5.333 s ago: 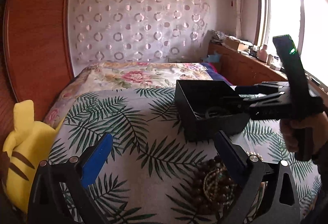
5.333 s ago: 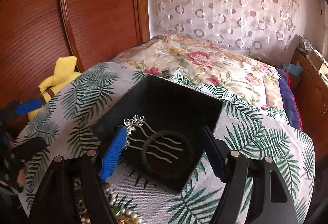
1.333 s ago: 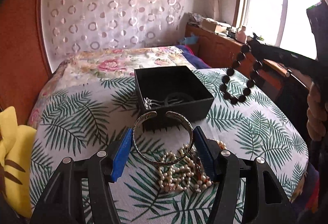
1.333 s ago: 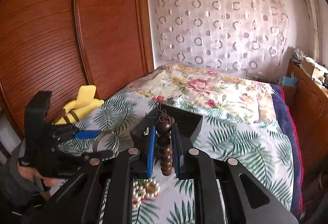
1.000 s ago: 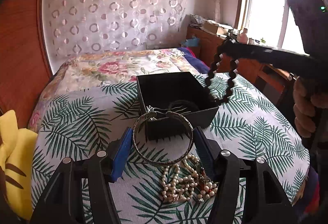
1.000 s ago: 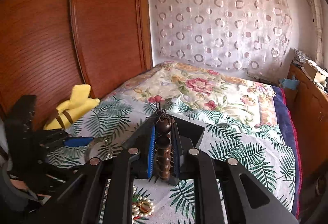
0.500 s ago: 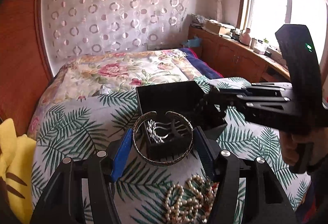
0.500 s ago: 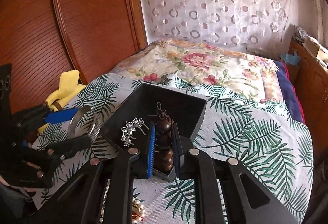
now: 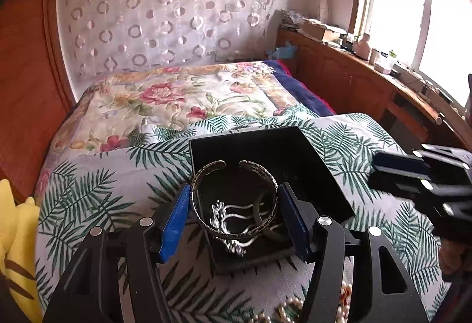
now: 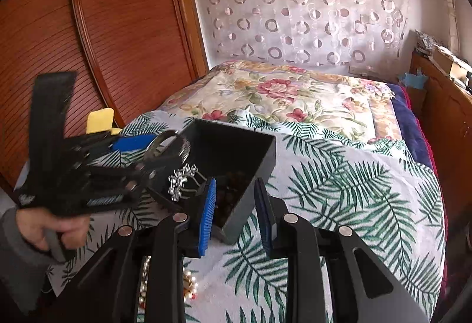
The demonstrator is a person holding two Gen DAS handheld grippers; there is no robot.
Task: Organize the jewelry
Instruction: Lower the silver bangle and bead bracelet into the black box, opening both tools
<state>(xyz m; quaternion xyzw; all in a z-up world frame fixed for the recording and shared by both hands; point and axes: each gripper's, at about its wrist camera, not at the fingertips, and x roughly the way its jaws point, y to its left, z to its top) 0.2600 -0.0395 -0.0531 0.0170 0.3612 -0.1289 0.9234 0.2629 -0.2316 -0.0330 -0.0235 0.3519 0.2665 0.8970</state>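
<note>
A black open box (image 9: 321, 172) sits on the palm-print bedspread; it also shows in the right wrist view (image 10: 253, 151). My left gripper (image 9: 234, 212) is shut on a silver cuff bangle (image 9: 200, 205) and holds it over the box's near side. Inside the box lie a silver hair comb (image 9: 227, 215) and a dark ring. My right gripper (image 10: 236, 206) is open and empty at the box's near corner. Dark wooden beads (image 10: 233, 185) lie inside the box just past its fingertips. The bangle (image 10: 165, 145) and comb (image 10: 181, 179) show in the right wrist view too.
A pearl necklace (image 9: 289, 308) lies on the bedspread in front of the box, also in the right wrist view (image 10: 188, 283). A yellow plush toy (image 9: 17, 240) lies at the left edge. A wooden wardrobe (image 10: 97, 36) stands left, a wooden counter (image 9: 368, 81) right.
My right gripper opened and let the dark bead bracelet drop into the box, then drew back. My left gripper carried the silver bangle forward to above the box.
</note>
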